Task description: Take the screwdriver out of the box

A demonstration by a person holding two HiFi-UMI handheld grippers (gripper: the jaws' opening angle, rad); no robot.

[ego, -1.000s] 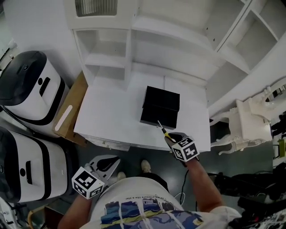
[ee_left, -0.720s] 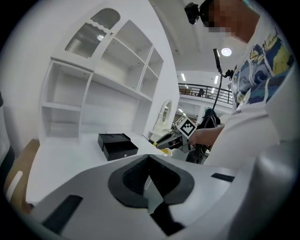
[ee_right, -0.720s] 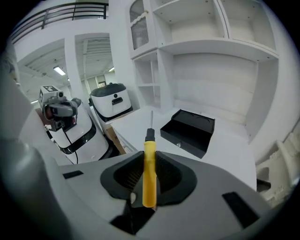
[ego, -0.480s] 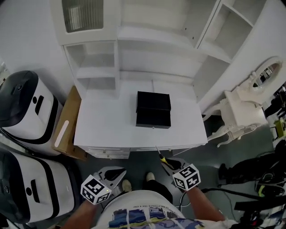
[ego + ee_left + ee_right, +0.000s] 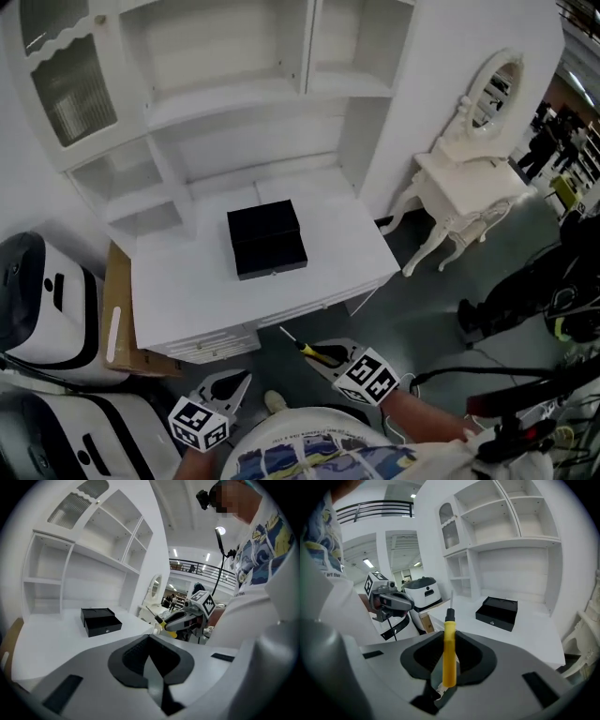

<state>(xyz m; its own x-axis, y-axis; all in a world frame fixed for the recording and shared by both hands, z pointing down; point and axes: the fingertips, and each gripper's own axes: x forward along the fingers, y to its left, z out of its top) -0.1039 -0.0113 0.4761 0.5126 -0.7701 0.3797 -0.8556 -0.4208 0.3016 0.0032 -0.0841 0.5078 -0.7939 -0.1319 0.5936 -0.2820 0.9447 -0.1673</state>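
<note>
Right gripper (image 5: 446,679) is clamping the yellow-handled screwdriver (image 5: 449,651), out of the box.
The black box (image 5: 267,239) is sitting on the white desk (image 5: 178,295), at 11 o'clock from the screwdriver and well apart. The left gripper (image 5: 152,670) is hovering at 8 o'clock from the right one, its jaws pressed together and empty.

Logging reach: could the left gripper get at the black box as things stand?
Probably not without a step forward: the left gripper hangs short of the desk, apart from the black box, though nothing stands between.
</note>
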